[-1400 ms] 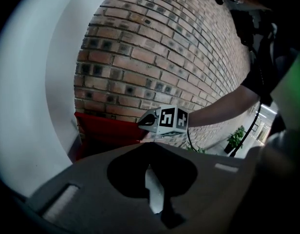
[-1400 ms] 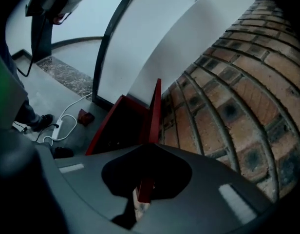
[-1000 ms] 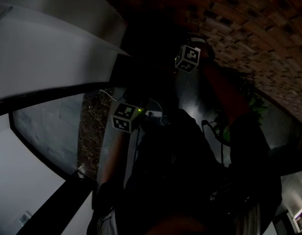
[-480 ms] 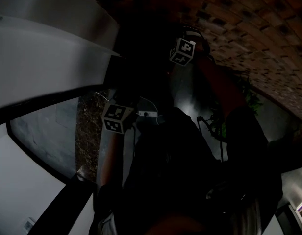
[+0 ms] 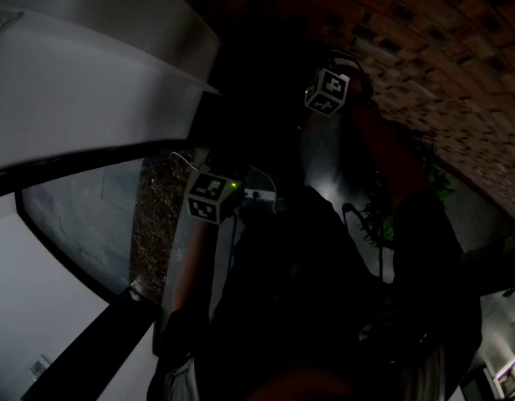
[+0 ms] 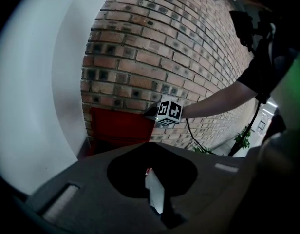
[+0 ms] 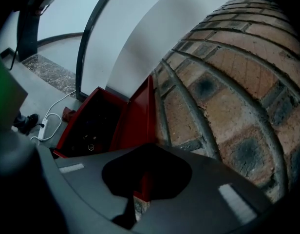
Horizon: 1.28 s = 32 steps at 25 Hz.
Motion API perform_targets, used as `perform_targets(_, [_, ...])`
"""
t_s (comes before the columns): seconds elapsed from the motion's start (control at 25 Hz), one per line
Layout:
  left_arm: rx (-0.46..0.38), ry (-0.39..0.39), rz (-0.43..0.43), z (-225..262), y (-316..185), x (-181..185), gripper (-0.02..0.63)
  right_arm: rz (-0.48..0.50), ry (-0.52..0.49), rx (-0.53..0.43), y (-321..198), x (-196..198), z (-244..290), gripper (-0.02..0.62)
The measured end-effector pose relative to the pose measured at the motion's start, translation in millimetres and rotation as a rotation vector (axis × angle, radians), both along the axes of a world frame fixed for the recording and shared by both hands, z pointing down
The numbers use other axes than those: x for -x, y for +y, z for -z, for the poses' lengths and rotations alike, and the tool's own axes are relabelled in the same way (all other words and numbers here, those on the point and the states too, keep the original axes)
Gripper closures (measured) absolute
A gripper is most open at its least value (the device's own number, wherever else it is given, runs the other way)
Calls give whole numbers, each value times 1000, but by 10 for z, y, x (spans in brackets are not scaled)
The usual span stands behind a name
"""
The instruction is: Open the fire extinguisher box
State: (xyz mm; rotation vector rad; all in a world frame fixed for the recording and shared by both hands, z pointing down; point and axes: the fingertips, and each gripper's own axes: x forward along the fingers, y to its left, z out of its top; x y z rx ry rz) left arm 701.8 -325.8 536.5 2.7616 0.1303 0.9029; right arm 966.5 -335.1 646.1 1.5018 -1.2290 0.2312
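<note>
The red fire extinguisher box (image 7: 89, 126) stands on the floor against the brick wall, its inside dark. Its red lid (image 7: 138, 116) stands raised next to the bricks. My right gripper (image 7: 140, 191) is shut on the lid's edge, which runs into the jaws. From the left gripper view the box (image 6: 118, 128) is a red panel low on the wall, with the right gripper's marker cube (image 6: 169, 112) at its upper right corner. My left gripper (image 6: 152, 191) hangs back from the box, jaws together and nothing in them. The head view is very dark; only both marker cubes (image 5: 211, 197) (image 5: 328, 90) show clearly.
A brick wall (image 7: 228, 82) rises behind the box. A white curved wall (image 6: 43, 82) flanks its left side. A white power strip with its cable (image 7: 43, 126) lies on the floor near the box. A green plant (image 6: 242, 135) stands farther along the wall.
The head view swayed slightly and came back. Both marker cubes keep nearly the same places, the right one still up by the wall.
</note>
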Motion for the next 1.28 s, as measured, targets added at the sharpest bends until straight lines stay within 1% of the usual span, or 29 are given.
perform_targets(0.32, [-14, 10, 13, 79, -39, 101, 606, -12, 2, 10, 9, 28, 12, 607])
perform_targets(0.48, [-16, 12, 19, 92, -39, 162, 606, -35, -74, -9, 11, 76, 49, 607])
perform_targets(0.56, [-19, 16, 19, 110, -33, 179, 606, -35, -95, -2, 17, 89, 48, 606])
perform_targets(0.72, [-25, 22, 25, 138, -27, 216, 606, -37, -65, 21, 47, 40, 61, 606])
perform_targets(0.84, [-27, 19, 32, 131, -38, 252, 606, -55, -50, -10, 51, -33, 156, 601])
perform_targets(0.92, [-28, 19, 40, 127, -54, 275, 606, -57, -51, -47, 16, -40, 268, 578])
perform_targets(1.04, [-31, 25, 46, 137, -70, 278, 606, -40, -61, -103, -66, 30, 465, 585])
perform_targets(1.12, [-33, 33, 42, 156, -74, 250, 606, -21, -115, -120, -109, 154, 540, 594])
perform_targets(1.28, [-29, 50, 36, 201, -108, 205, 606, 6, -282, -161, -152, 543, 662, 595])
